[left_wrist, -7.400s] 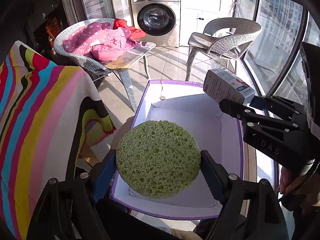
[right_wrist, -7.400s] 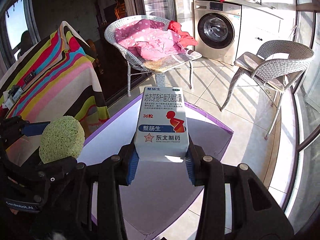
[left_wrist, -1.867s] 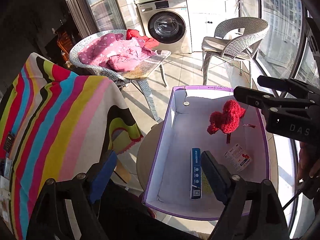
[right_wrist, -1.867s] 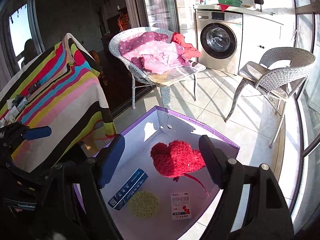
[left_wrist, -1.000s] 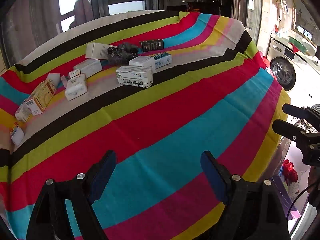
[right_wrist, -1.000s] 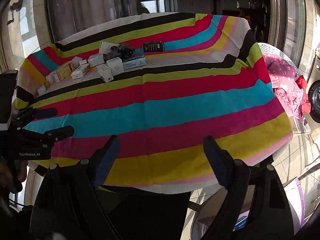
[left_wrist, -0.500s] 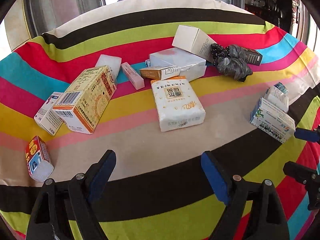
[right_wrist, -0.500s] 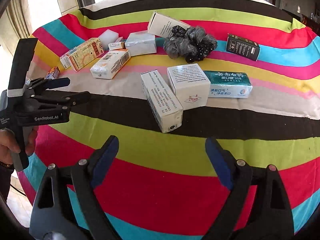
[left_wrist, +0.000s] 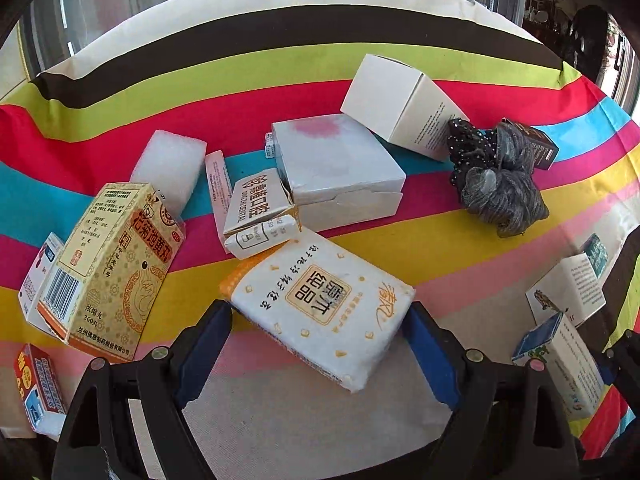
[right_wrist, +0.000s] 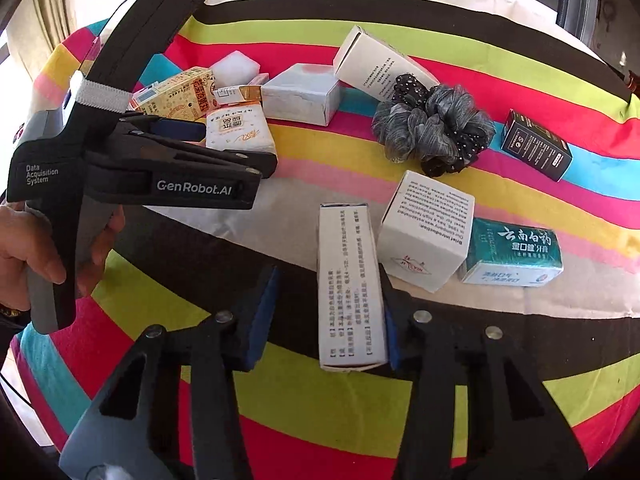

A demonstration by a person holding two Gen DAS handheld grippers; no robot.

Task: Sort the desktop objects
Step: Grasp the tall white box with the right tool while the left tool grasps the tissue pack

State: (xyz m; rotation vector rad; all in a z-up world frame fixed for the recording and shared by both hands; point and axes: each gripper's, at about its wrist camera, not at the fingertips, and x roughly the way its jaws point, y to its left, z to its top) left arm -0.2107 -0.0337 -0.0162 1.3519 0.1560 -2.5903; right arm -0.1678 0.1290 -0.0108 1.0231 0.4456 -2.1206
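Observation:
A white tissue pack (left_wrist: 312, 280) with orange print lies flat on the striped tablecloth (left_wrist: 360, 432). My left gripper (left_wrist: 318, 308) is open and straddles it, one blue pad near each end of the pack. From the right wrist view, the left gripper (right_wrist: 236, 140) is held by a hand (right_wrist: 24, 252) around the same pack (right_wrist: 238, 130). My right gripper (right_wrist: 328, 276) is closing around a long white box (right_wrist: 350, 280) with printed text. Its right pad is against the box; its left pad (right_wrist: 260, 316) stands apart from it.
Around the tissue pack lie a yellow patterned box (left_wrist: 108, 264), a white foam block (left_wrist: 168, 164), a grey flat box (left_wrist: 336, 168) and a dark scrunchie (left_wrist: 496, 176). A white cube box (right_wrist: 428, 232), a green toothpaste box (right_wrist: 516, 248) and a black box (right_wrist: 536, 150) lie right of the long box.
Both grippers have moved in close to the objects on the cloth. The left now straddles the tissue pack. The right gripper's jaws have narrowed around the long white box.

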